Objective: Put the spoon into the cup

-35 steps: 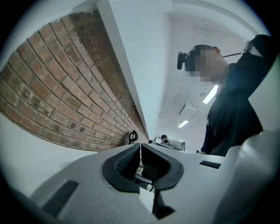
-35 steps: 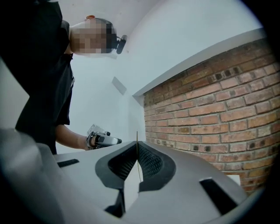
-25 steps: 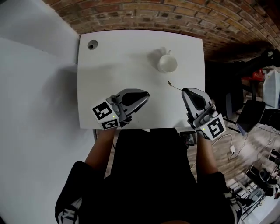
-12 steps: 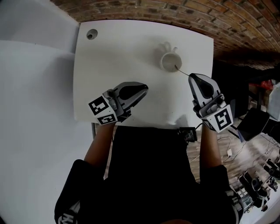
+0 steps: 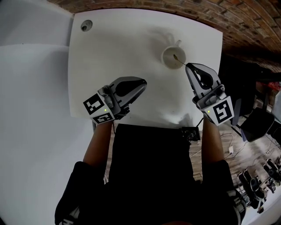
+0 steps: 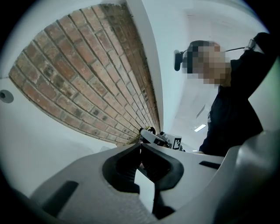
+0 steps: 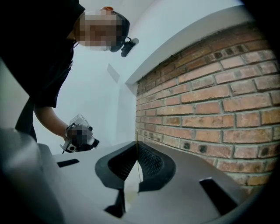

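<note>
A white cup (image 5: 172,57) stands on the white table (image 5: 123,48) at the far right. My right gripper (image 5: 188,66) is just to the cup's near right, shut on the thin handle of a small spoon (image 5: 180,60). The spoon's far end lies over the cup's mouth; whether it is below the rim I cannot tell. In the right gripper view the spoon (image 7: 137,151) shows as a thin line pinched between the pads, with my right gripper (image 7: 137,143) pointing at a brick wall. My left gripper (image 5: 141,82) hovers over the table's near middle, shut and empty, its tips meeting in the left gripper view (image 6: 141,142).
A round cable hole (image 5: 86,25) sits at the table's far left corner. A small black device (image 5: 189,133) hangs at the near edge by the right forearm. A brick wall (image 5: 184,11) runs behind the table. Cluttered floor (image 5: 259,132) lies to the right.
My right gripper carried the spoon forward from the table beside the cup until its far end came over the cup's mouth. The left gripper shifted slightly forward and down.
</note>
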Action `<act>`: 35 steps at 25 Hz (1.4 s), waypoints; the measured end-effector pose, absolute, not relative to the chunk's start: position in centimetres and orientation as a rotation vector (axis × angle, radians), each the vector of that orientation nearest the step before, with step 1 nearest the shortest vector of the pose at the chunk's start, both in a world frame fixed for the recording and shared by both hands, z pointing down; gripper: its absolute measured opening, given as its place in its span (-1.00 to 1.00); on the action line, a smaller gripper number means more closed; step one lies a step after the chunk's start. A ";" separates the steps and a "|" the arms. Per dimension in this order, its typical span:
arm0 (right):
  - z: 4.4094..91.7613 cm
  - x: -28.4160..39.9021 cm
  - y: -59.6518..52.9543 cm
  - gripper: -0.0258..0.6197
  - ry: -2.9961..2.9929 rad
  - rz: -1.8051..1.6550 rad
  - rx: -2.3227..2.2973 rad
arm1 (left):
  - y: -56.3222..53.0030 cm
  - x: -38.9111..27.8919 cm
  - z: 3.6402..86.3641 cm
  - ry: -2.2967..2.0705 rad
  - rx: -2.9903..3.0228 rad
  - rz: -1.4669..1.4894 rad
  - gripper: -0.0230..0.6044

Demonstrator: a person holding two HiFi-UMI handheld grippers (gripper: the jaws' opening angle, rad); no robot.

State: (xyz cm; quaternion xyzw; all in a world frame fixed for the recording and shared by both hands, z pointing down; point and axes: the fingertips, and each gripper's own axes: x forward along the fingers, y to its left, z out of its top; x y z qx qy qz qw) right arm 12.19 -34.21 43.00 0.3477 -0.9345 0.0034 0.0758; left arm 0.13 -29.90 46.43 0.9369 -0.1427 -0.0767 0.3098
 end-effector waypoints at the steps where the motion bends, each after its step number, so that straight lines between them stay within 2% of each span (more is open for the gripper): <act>1: 43.4 12.3 -34.4 -0.89 -2.803 0.020 1.045 | -29.9 0.2 46.5 -0.380 2.473 -0.202 -0.85; 13: 48.6 12.6 -35.9 -0.89 -2.750 0.053 0.970 | -29.8 1.5 48.7 -0.382 2.443 -0.171 -0.86; 35: 51.8 11.6 -35.9 -0.89 -2.685 -0.055 0.862 | -28.0 2.6 51.1 -0.359 2.469 -0.066 -0.86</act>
